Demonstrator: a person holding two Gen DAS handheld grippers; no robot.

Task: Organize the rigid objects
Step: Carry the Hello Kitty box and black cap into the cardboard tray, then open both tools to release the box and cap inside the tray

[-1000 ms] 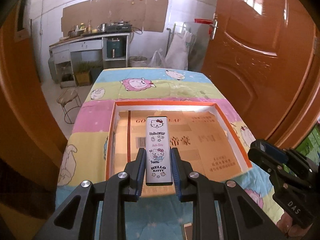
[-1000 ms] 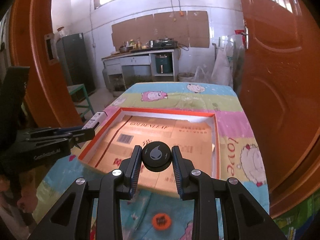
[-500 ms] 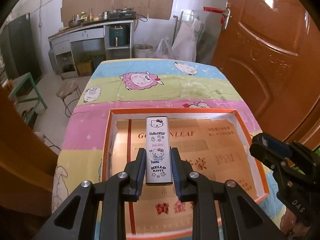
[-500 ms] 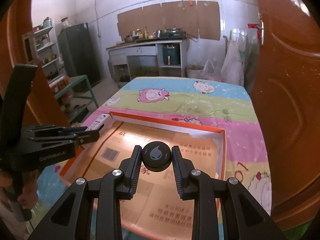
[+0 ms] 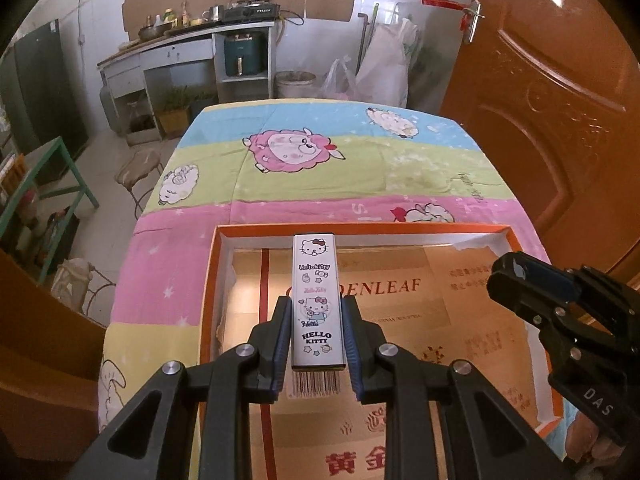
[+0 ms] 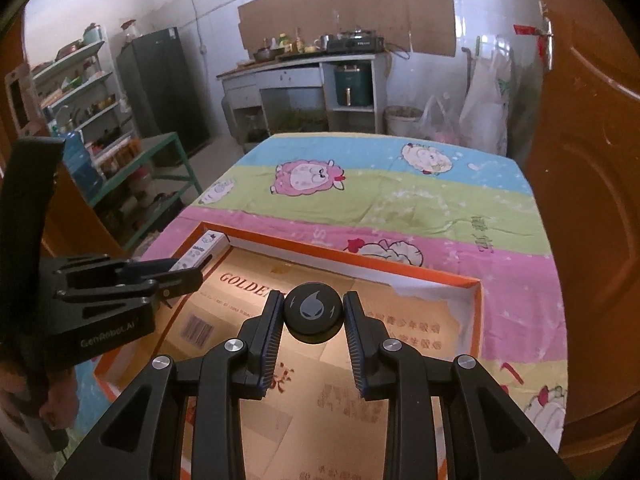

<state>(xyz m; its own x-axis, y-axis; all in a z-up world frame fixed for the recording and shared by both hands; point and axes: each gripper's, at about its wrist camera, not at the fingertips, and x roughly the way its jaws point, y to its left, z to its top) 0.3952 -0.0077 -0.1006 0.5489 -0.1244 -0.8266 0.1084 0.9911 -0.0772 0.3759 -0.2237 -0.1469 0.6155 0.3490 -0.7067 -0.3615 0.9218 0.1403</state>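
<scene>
Hovering level — both grippers [image 5: 316, 344] [image 6: 313, 330] over box [image 5: 360, 229].

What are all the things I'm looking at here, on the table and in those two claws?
Hello Kitty case: one, white, clamped in the left gripper above the tray.
Round disc: one, black with a grey flame mark, clamped in the right gripper above the tray.
Tray: one, orange rim, cardboard-lined, on the tablecloth.
Tablecloth: one, striped pastel with sheep, covering the table.
Door: one, orange-brown, right side.
Left hand-held gripper: one, black.
Right hand-held gripper: one, black.
</scene>
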